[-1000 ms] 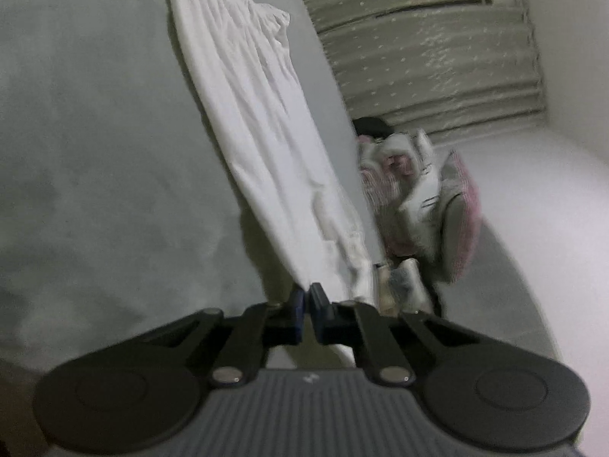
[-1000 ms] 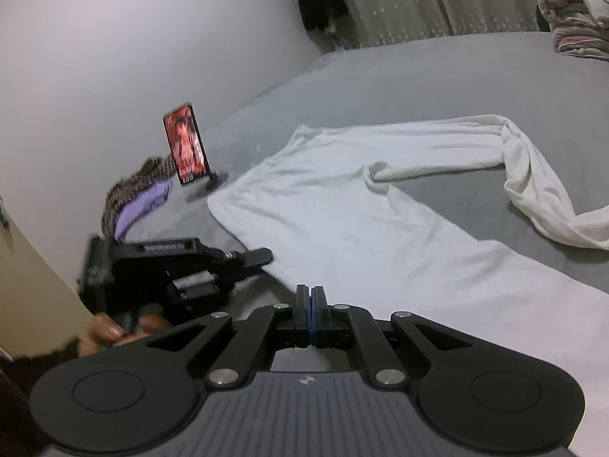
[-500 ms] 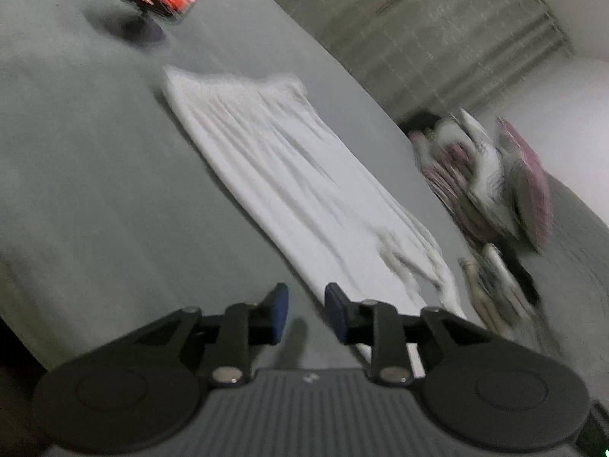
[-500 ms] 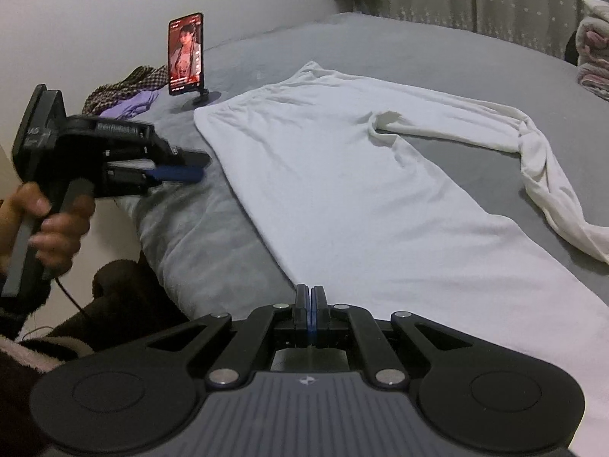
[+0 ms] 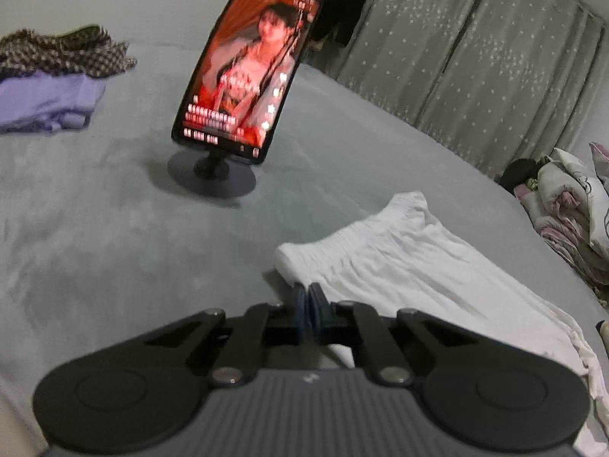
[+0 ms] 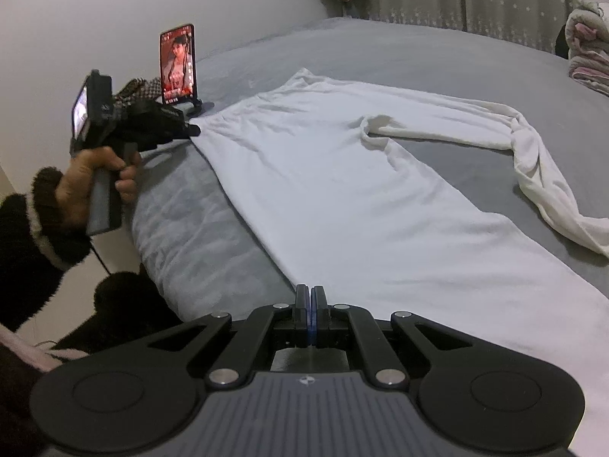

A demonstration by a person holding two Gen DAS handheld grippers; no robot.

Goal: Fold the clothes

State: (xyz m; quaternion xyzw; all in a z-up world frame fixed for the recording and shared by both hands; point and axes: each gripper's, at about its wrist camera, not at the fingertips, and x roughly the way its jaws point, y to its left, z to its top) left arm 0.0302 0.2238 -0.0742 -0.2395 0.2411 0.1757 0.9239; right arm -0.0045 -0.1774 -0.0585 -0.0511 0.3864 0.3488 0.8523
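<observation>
A grey bed (image 6: 380,49) fills both views and serves as the folding surface. Spread flat across it lies a white long-sleeved garment (image 6: 323,190), running from ten o'clock to five o'clock in the right wrist view. One sleeve (image 6: 514,144) trails off toward three o'clock, so it probably still needs folding in. The near hem sits along the bed's edge, within reach of both tools.

At ten o'clock a phone on a stand (image 5: 243,72) plays a video, with a small heap of checked and purple clothes (image 5: 49,80) beyond it at nine o'clock, set apart from the work.

The left gripper (image 5: 309,297) has its jaws pressed together at the garment's corner; whether cloth is pinched is unclear. The right gripper (image 6: 311,297) is also pressed together at the hem, with no cloth visibly between the jaws.
</observation>
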